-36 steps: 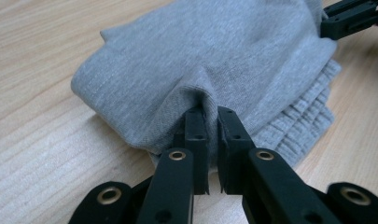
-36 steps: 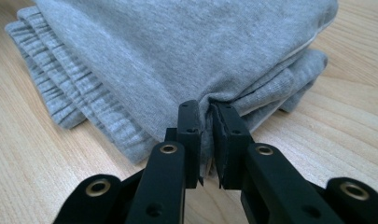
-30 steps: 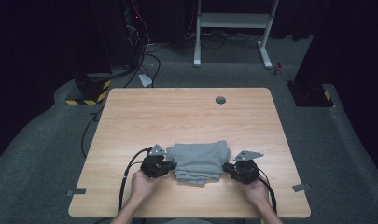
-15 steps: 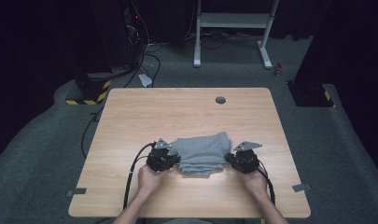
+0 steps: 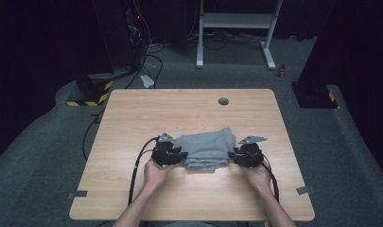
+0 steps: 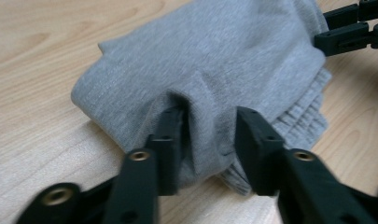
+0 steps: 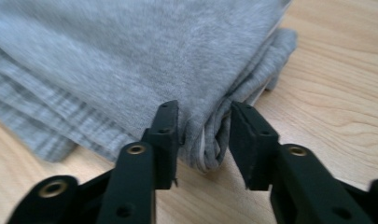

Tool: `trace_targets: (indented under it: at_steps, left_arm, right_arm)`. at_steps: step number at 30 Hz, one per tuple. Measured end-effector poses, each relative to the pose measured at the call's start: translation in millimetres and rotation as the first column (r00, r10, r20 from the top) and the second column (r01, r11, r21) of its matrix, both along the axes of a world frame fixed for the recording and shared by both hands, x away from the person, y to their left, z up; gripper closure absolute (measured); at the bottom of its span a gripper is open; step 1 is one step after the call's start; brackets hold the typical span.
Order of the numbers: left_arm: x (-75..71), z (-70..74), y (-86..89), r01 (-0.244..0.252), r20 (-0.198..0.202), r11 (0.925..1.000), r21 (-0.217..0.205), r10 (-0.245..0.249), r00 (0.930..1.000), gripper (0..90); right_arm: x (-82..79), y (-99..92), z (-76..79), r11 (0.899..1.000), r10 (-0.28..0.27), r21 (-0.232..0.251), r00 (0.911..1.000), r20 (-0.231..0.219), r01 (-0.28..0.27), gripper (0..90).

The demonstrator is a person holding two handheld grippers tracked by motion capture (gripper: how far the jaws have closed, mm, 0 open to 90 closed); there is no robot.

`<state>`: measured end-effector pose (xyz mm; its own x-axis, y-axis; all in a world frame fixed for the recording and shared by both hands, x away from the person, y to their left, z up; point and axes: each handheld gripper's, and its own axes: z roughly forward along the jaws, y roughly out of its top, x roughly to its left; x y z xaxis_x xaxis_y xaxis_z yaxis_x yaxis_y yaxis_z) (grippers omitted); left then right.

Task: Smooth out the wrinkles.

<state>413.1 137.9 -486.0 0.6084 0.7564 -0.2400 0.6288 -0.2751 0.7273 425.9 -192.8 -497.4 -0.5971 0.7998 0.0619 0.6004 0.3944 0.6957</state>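
A grey knitted garment (image 5: 208, 149) lies folded on the wooden table (image 5: 189, 113), near the person's side. My left gripper (image 5: 182, 156) is at its left edge and my right gripper (image 5: 231, 155) at its right edge. In the left gripper view a raised fold of the garment (image 6: 214, 60) stands between the jaws of the left gripper (image 6: 207, 116), which have just been opening and do not pinch it. In the right gripper view the garment's (image 7: 130, 56) folded edge sits between the jaws of the right gripper (image 7: 204, 109), also just opening, with a gap beside one pad. The right gripper's jaws (image 6: 350, 23) also reach the far edge in the left gripper view.
A round cable hole (image 5: 223, 100) is set in the table's far side. Tape marks (image 5: 78, 194) (image 5: 305, 190) sit near the front corners. Behind the table stand a white frame (image 5: 236, 21) and a black-and-yellow striped block (image 5: 92, 92) with cables on the floor.
Both grippers have moved away from the person with the garment, which now lies a little farther up the table. Both pairs of jaws have spread apart and released their pinch.
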Motion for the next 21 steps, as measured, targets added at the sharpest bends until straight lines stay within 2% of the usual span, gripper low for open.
trace_targets:
  at_steps: [2, 4, 6, 8, 10, 11, 12, 14, 16, 17, 18, 19, 20, 21]
  left_arm:
    - [0.2, 2.8, 2.0, -0.008, 0.007, 0.9999, -0.012, 0.008, 0.9999, 53.2]
    - [3.2, 5.0, 6.3, -0.039, 0.001, 0.9984, -0.04, 0.039, 0.9992, 49.6]
    - [9.3, 7.4, 9.2, -0.062, -0.007, 0.9978, -0.024, 0.062, 0.9981, 46.2]
    - [18.8, 12.9, 12.3, -0.096, -0.02, 0.995, -0.03, 0.095, 0.9953, 44.2]
    - [23.6, 14.3, 12.2, -0.105, -0.035, 0.9942, -0.021, 0.104, 0.9939, 41.1]
    - [33.4, 14.9, 11.6, -0.125, -0.06, 0.9921, -0.012, 0.124, 0.9905, 40.6]
    - [33.4, 14.9, 11.6, -0.125, -0.06, 0.9921, -0.012, 0.124, 0.9905, 39.7]
    - [47.1, 11.8, 8.2, -0.15, -0.112, 0.9887, 0.0, 0.149, 0.9825, 38.7]
    - [50.8, 10.2, 6.6, -0.155, -0.121, 0.9879, 0.008, 0.155, 0.9805, 38.5]
    - [57.0, 6.3, 3.0, -0.159, -0.123, 0.9866, 0.036, 0.162, 0.9791, 38.9]
    - [57.0, 6.3, 3.0, -0.159, -0.123, 0.9866, 0.036, 0.162, 0.9791, 40.1]
    - [59.5, 4.4, 1.7, -0.163, -0.118, 0.9853, 0.051, 0.168, 0.9787, 40.1]
    - [62.3, 2.3, 0.7, -0.163, -0.119, 0.9846, 0.064, 0.169, 0.9784, 41.2]
    - [66.1, -1.5, -0.6, -0.161, -0.133, 0.985, 0.061, 0.168, 0.9767, 42.1]
  right_arm:
    - [-1.4, -4.0, 5.2, 1.0, -0.007, 0.029, 0.9999, 0.008, 0.007, 58.0]
    - [-1.0, -7.2, 11.7, 0.998, -0.025, 0.061, 0.9995, 0.017, 0.024, 55.2]
    - [1.8, -8.2, 18.3, 0.996, -0.052, 0.078, 0.9983, 0.027, 0.05, 52.9]
    - [6.9, -7.8, 24.2, 0.993, -0.073, 0.098, 0.9968, 0.032, 0.07, 51.3]
    - [12.6, -5.6, 28.0, 0.991, -0.091, 0.099, 0.9949, 0.043, 0.086, 51.0]
    - [19.8, -2.2, 30.4, 0.988, -0.112, 0.106, 0.9934, 0.025, 0.109, 50.6]
    - [23.9, -0.7, 30.7, 0.988, -0.116, 0.106, 0.9931, 0.018, 0.114, 50.7]
    - [31.5, 2.5, 29.9, 0.986, -0.132, 0.106, 0.9912, 0.001, 0.132, 50.7]
    - [35.3, 4.1, 29.0, 0.986, -0.136, 0.096, 0.9907, -0.005, 0.136, 51.3]
    - [41.2, 7.2, 27.0, 0.987, -0.139, 0.086, 0.9903, -0.011, 0.139, 59.5]
    - [43.3, 8.0, 25.5, 0.988, -0.128, 0.083, 0.9917, -0.009, 0.129, 63.0]
    - [43.3, 8.0, 25.5, 0.988, -0.128, 0.083, 0.9917, -0.009, 0.129, 63.0]
    - [48.1, 9.9, 22.0, 0.99, -0.122, 0.063, 0.992, -0.03, 0.124, 66.8]
    - [50.4, 10.3, 20.5, 0.991, -0.116, 0.06, 0.9926, -0.035, 0.118, 67.7]
